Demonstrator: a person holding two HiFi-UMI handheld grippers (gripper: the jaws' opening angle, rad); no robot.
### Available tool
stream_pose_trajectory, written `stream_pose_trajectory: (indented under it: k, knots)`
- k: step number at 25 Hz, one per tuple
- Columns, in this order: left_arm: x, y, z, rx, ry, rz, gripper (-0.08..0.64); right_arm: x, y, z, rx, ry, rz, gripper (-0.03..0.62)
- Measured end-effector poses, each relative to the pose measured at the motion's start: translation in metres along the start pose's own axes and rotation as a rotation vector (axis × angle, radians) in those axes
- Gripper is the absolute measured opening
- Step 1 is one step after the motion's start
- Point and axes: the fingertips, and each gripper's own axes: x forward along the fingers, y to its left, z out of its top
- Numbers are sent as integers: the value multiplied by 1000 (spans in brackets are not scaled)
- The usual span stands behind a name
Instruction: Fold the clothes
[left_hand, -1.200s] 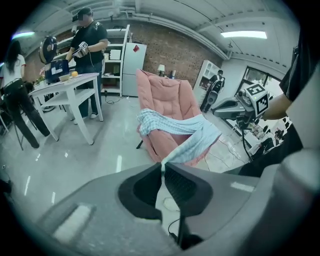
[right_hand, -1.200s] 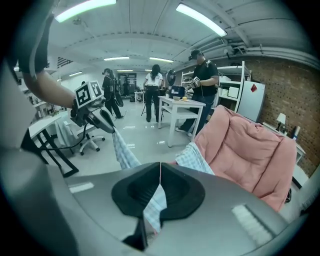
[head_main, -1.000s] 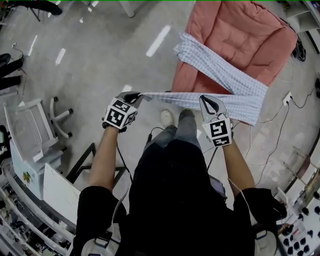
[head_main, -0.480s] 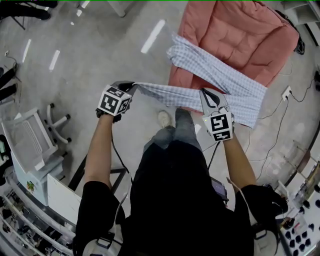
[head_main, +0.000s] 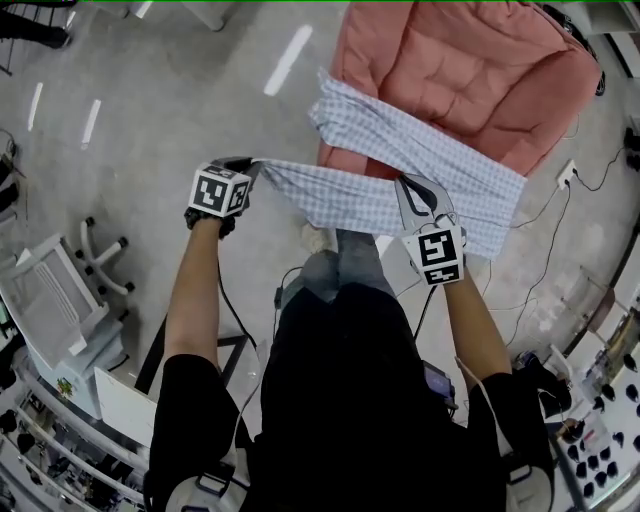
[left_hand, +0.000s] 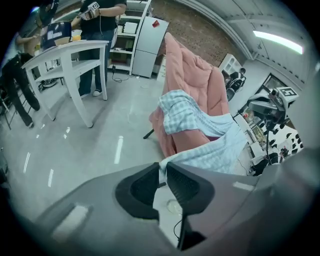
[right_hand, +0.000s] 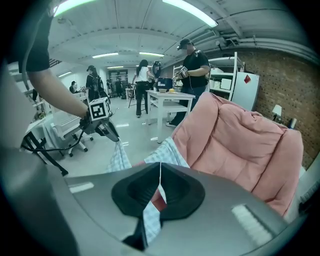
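Floor (head_main: 200, 90) open left; pink quilt (head_main: 480, 70), checked cloth (head_main: 420, 150) block ahead.

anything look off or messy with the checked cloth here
Nothing is damaged or spilled. The checked garment is bent in a V across the pink cushion, with one end overhanging the cushion's edge.

Head view: cam on the person's head, aimed steeply down past torso and forearms to the floor (head_main: 180, 90) — left gripper (head_main: 250, 163) and right gripper (head_main: 404, 186) sit mid-frame, close. Left gripper view: rides right behind its own jaws, which fill the lower frame; faces low across the floor toward the pink quilt (left_hand: 190, 75). Right gripper view: same mount, with the left gripper at its left and the quilt at its right. All three share the quilt and the checked cloth (head_main: 400, 150).
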Motion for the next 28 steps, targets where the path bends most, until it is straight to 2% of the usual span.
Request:
stream_pose_trajectory:
  k: [6, 19, 28]
  knots:
    - [11, 8, 14, -15, -11, 60, 58, 8, -25, -8, 18, 18, 7, 8]
    - [2, 7, 26, -12, -28, 54, 52, 13, -28, -2, 29, 15, 26, 8]
    - [9, -23, 48, 57, 6, 30, 58, 8, -8, -4, 58, -9, 94, 8]
